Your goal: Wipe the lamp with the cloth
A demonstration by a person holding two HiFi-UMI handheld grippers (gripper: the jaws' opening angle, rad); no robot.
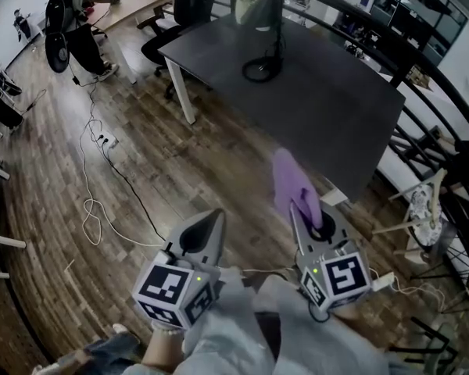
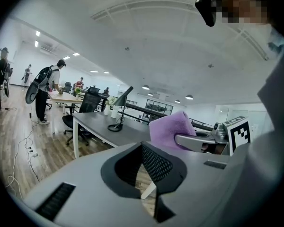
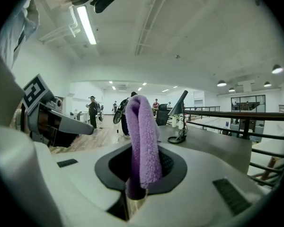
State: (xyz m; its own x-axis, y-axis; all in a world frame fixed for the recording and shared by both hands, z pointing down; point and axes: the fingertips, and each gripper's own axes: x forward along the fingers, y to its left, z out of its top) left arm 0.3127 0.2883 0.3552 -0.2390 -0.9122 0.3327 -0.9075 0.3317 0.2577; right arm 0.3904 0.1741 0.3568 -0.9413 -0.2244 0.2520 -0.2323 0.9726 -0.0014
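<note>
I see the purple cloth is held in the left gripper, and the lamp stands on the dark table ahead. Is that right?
Not quite. The cloth is held in the right gripper, not the left: the right gripper view shows it clamped between the jaws, while the left gripper holds nothing. The lamp does stand on the dark table.

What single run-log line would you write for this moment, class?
left gripper: shut, empty | right gripper: shut on purple cloth | lamp: on grey table, untouched | wiping: not begun
</note>
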